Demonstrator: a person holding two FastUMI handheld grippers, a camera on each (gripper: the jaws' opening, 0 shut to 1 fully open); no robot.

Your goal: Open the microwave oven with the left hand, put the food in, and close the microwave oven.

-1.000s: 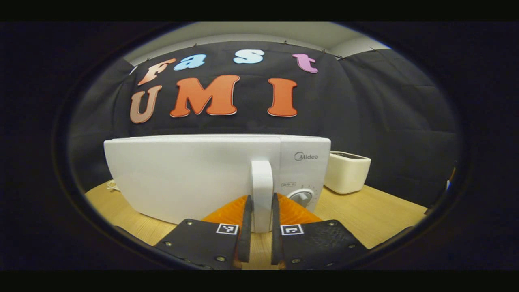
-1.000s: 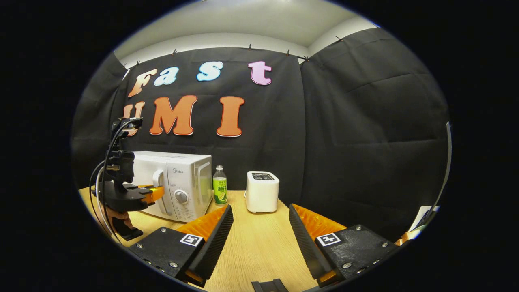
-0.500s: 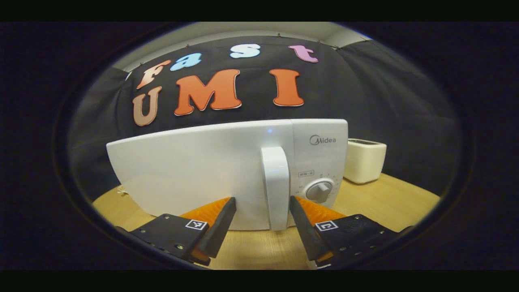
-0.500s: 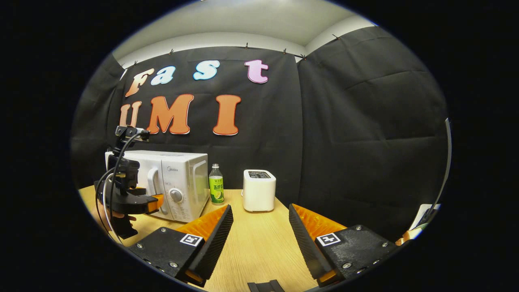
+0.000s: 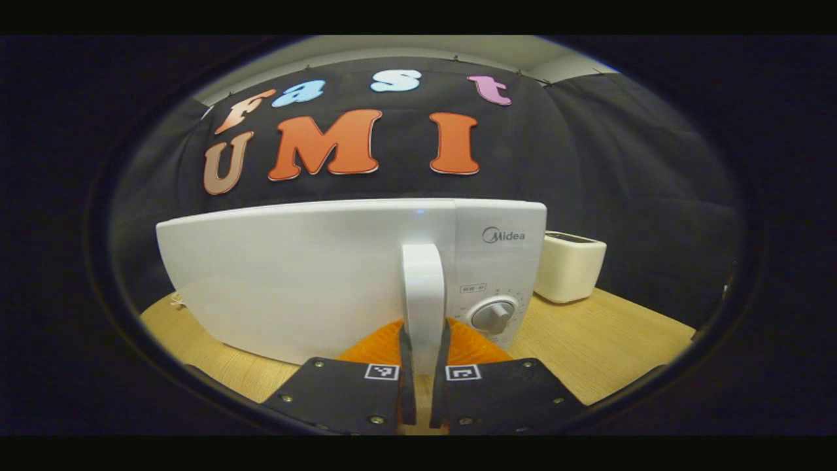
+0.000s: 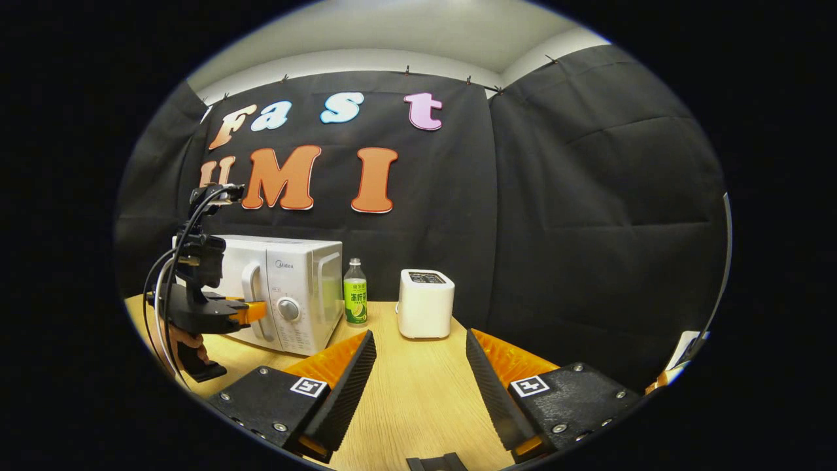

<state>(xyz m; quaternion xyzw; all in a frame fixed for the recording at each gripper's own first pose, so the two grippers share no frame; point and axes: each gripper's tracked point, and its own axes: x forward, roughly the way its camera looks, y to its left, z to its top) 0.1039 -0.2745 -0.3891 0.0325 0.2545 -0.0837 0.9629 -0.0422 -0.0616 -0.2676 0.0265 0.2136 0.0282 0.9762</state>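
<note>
White boxy microwave oven (image 5: 314, 281) sits upright on the wooden table, door shut. Its vertical white bar handle (image 5: 424, 294) sits at 6 o'clock in the left gripper view. Grey round dial (image 5: 492, 316) at 3 o'clock of the handle, on the control panel.

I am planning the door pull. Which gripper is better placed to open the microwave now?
Left. The left gripper is shut on the door handle; the right gripper is open, away from the microwave.
</note>
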